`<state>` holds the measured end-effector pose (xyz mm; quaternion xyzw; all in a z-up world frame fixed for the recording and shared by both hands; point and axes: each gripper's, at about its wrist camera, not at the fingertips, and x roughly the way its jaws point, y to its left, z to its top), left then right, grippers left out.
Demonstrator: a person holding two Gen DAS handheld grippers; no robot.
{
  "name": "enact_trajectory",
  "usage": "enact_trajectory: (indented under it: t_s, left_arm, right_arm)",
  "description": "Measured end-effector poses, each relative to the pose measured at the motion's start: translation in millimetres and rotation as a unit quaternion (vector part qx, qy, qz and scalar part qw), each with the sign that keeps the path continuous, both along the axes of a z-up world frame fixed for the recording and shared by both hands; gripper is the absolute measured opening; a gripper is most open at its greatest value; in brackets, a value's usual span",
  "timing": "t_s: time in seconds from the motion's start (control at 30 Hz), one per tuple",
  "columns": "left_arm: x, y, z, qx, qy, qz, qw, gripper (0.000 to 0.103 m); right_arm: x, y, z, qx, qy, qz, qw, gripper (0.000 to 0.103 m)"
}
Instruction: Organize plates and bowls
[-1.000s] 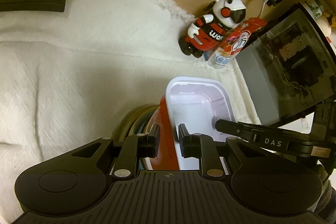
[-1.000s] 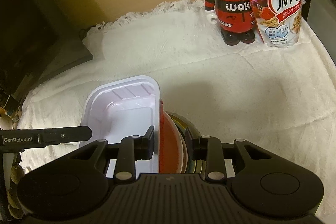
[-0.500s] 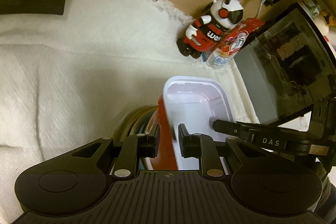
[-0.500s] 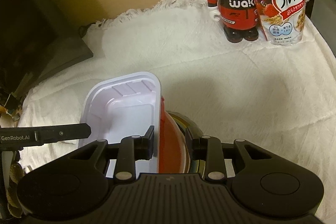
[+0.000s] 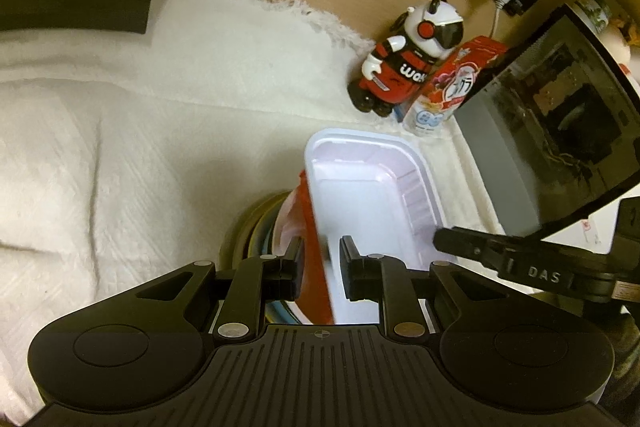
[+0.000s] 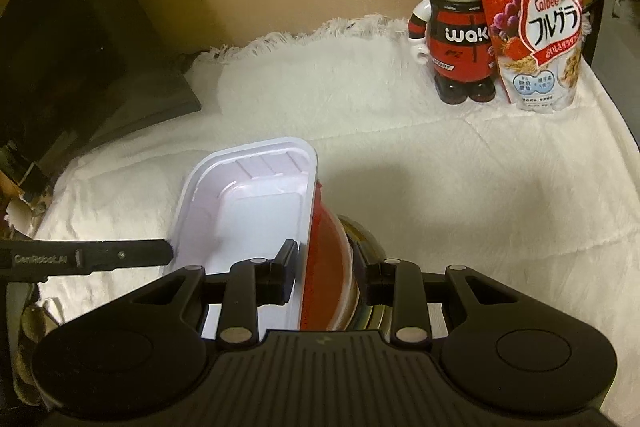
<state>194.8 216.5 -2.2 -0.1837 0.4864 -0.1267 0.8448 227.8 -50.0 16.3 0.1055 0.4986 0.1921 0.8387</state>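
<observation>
Grip: your left gripper [image 5: 320, 261] and right gripper [image 6: 327, 263] are each clamped on the rims of the white tray [image 6: 248, 207] and red bowl [image 6: 326, 267].
Place: stack sits near centre on the white cloth [image 6: 440, 187], over a gold-rimmed dish [image 5: 256, 223].
Advice: raise both hands evenly, keeping the tray level.
Change: toy figure [image 6: 452, 27] and cereal bag [image 6: 536, 23] now appear farther off; the stack has lifted slightly.

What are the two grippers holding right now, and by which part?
Both hold the stack of dishes, white tray on the red bowl. The left gripper and right gripper each pinch the stacked rims, on opposite sides.
</observation>
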Motion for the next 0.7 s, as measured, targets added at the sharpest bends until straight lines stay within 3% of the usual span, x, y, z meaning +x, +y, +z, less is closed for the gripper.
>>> enact_trajectory:
  t_s: [0.13, 0.3, 0.43, 0.7]
  left_arm:
    - [-21, -12, 13, 0.018, -0.022, 0.016, 0.9995, 0.021]
    - [-80, -29, 32, 0.028, -0.091, 0.049, 0.9942, 0.021]
    - [-136, -55, 34, 0.068, -0.166, 0.066, 0.9815, 0.021]
    - [-258, -131, 17, 0.140, -0.244, 0.089, 0.9554, 0.016]
  right_arm:
    - [-20, -13, 11, 0.013, -0.012, -0.008, 1.000, 0.030]
    - [-63, -37, 32, 0.039, -0.042, -0.005, 0.998, 0.032]
    - [-98, -46, 40, 0.050, -0.056, -0.017, 0.997, 0.040]
    - [-208, -26, 21, 0.039, -0.073, 0.004, 0.997, 0.043]
